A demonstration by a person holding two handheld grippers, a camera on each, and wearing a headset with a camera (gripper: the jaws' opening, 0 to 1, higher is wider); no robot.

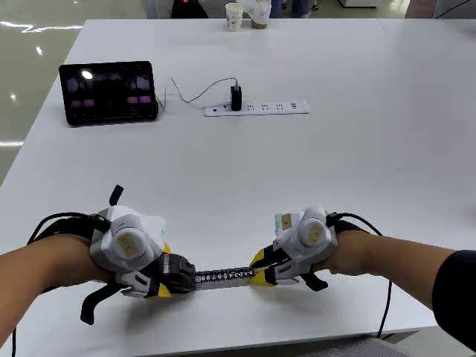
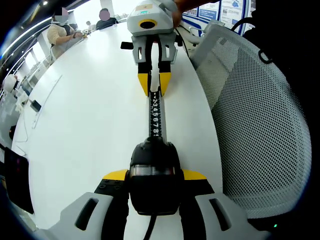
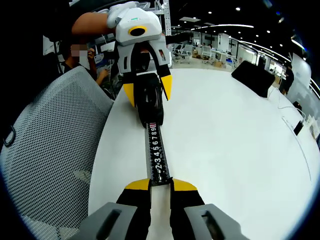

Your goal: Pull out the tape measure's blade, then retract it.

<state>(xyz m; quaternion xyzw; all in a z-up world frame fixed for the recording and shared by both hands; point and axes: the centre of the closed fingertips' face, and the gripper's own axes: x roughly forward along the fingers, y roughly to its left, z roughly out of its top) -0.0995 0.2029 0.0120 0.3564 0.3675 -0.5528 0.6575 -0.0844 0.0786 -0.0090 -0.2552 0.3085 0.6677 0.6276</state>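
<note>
The tape measure (image 1: 178,273) is low over the white table (image 1: 297,171), near the edge by the person. The left gripper (image 1: 167,279) is closed tight on its black body, with one jaw on each side. The right gripper (image 1: 262,276) is pinched on the tip of the blade (image 1: 223,276). Only a short bit of blade is out between the two. The blade is thin and smooth, so I think it could slip out of the right gripper if the pull is too quick. Then it would snap back into the body. The body could also twist in the left gripper if the pull goes off to one side, and then the blade could bend. Letting go all at once could make the blade whip back hard.
</note>
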